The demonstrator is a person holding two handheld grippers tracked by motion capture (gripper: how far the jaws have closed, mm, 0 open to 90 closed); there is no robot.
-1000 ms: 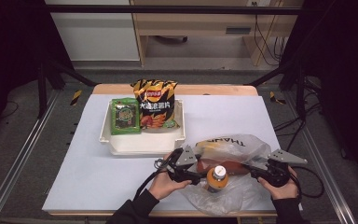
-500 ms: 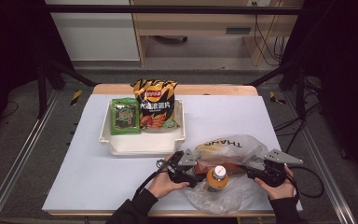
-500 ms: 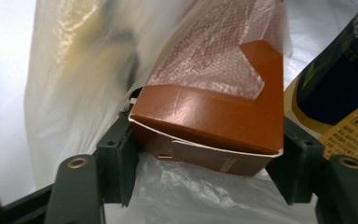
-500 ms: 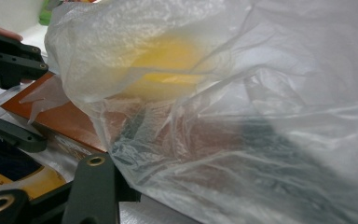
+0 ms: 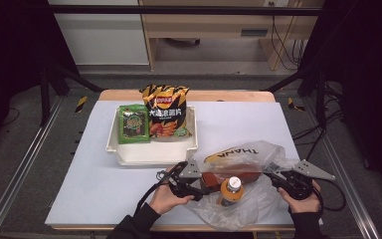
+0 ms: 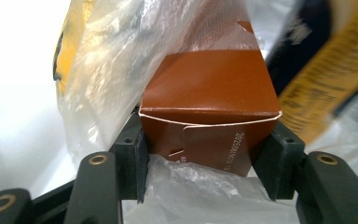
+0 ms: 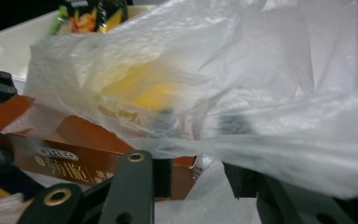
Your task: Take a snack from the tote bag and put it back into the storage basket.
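Observation:
A clear plastic bag (image 5: 256, 149) lies at the table's front right. Inside it are a brown Oreo box (image 5: 243, 175), an orange bottle with a white cap (image 5: 232, 189) and a yellow pack (image 5: 219, 155). My left gripper (image 5: 204, 185) comes in from the left, and its jaws have just been closing. In the left gripper view the gripper (image 6: 205, 154) has its pads pressed on both sides of the box end (image 6: 209, 93), with some film caught there. My right gripper (image 5: 272, 176) is at the bag's right side. Its jaws (image 7: 198, 179) have just been closing but still show a gap, with bag film (image 7: 270, 116) between them.
A white tray (image 5: 149, 154) stands behind the bag, left of centre, with a green packet (image 5: 133, 123) and a bag of crisps (image 5: 166, 112) in it. The tray (image 7: 14, 42) also appears at far left in the right gripper view. The table's front edge lies just below both hands.
The left gripper has edged in against the end of the box in the bag. The right hand has stayed about where it was.

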